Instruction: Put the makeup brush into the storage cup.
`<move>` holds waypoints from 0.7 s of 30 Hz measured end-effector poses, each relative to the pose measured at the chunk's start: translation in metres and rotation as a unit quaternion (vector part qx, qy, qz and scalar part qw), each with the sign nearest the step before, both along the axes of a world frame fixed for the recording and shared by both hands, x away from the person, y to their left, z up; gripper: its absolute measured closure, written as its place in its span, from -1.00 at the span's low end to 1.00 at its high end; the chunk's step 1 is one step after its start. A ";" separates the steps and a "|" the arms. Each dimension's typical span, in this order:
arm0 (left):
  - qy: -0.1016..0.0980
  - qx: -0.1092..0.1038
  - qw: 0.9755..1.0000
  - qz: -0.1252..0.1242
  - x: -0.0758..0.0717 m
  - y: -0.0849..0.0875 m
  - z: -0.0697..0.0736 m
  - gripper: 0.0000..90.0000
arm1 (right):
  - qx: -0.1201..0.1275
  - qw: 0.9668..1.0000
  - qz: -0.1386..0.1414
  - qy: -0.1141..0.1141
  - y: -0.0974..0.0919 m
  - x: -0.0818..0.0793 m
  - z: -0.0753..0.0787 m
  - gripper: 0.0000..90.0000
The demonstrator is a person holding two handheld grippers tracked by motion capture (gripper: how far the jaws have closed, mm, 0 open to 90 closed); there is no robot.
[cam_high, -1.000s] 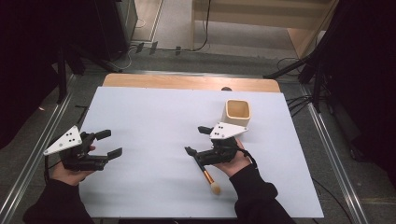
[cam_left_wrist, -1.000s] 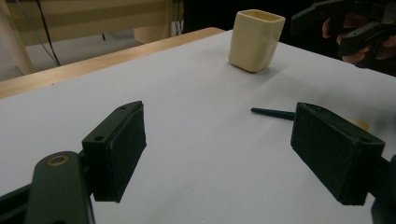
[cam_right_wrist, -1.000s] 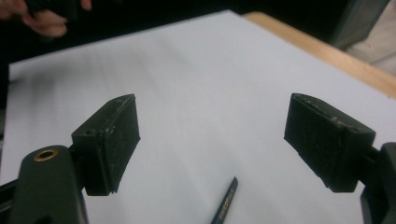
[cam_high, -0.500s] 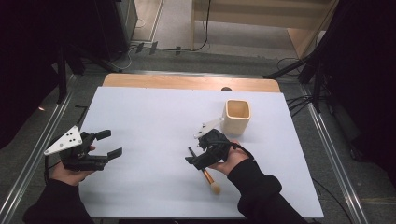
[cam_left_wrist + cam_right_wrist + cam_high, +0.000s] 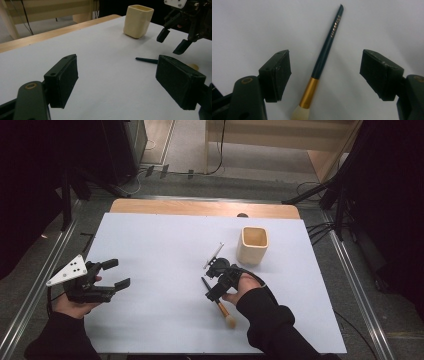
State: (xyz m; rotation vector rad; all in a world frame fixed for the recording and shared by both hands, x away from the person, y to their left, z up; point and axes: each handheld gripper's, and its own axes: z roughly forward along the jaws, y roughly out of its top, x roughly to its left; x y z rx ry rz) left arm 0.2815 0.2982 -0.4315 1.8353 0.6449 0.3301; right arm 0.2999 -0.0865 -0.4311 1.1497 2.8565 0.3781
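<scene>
Your right tongs [image 5: 212, 281] point down at the makeup brush [image 5: 322, 60], which lies flat on the table [image 5: 160, 245] at lower centre; their jaws have just been closing yet stand wide, seemingly clear of its handle. Your left tongs [image 5: 114, 274], lower left, gape wide, holding nothing.

Below right gripper [image 5: 212, 289]: brush [image 5: 322, 58] is lain between parted jaws, untouched on both sides.
Beyond it: cup [image 5: 253, 245] is stood near.
Toward left gripper [image 5: 113, 274]: bare table [image 5: 160, 250] is left.
</scene>
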 end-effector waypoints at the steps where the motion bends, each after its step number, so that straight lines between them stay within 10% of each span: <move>1: 0.000 0.000 1.000 0.000 0.000 0.000 0.000 -0.59 | -0.007 1.000 -0.003 0.000 0.000 0.000 -0.002 -0.43; 21: -0.003 0.000 1.000 -0.003 0.000 0.000 0.001 -0.59 | -0.038 0.992 -0.124 -0.002 0.008 0.002 -0.018 -0.45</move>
